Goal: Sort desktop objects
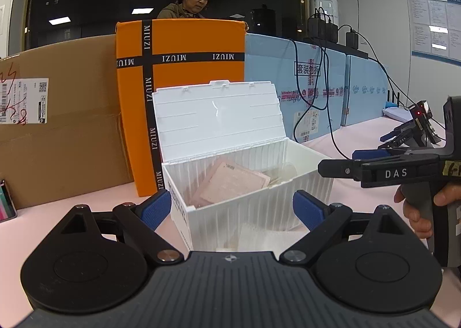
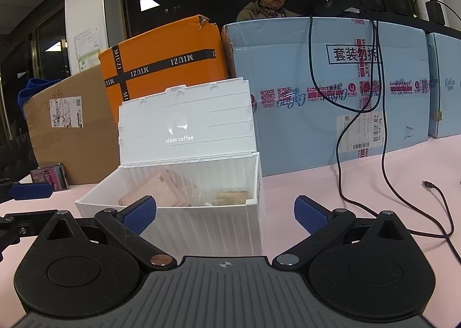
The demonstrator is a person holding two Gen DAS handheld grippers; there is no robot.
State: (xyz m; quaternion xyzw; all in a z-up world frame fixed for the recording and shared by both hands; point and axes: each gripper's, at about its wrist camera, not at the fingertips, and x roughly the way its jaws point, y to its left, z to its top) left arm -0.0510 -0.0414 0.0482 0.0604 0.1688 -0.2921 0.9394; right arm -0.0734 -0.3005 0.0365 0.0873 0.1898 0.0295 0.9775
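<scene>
The white box (image 1: 247,184) is sat on the pink table (image 1: 72,218), lid (image 1: 219,117) flipped up and leaning back toward the orange box (image 1: 184,39). Its long axis is seen running from near-left to far-right in the left wrist view, with one short end turned toward that camera. In the right wrist view a long ribbed side is faced instead, and "ckin coffee" can be read on the lid's inner face. Pinkish packets (image 1: 230,184) are seen lying flat inside.

Left gripper (image 1: 232,209) is held low in front of the box, fingers spread wide with nothing between the blue pads (image 1: 157,208). Right gripper (image 2: 224,214) is spread wide too, nothing pinched, box just beyond it. In the left view the right gripper is seen side-on, gripped by a hand (image 1: 417,212).

Behind the box: a brown carton (image 1: 57,126), blue cartons (image 1: 288,83) with black cables (image 2: 383,126) draped over them.
</scene>
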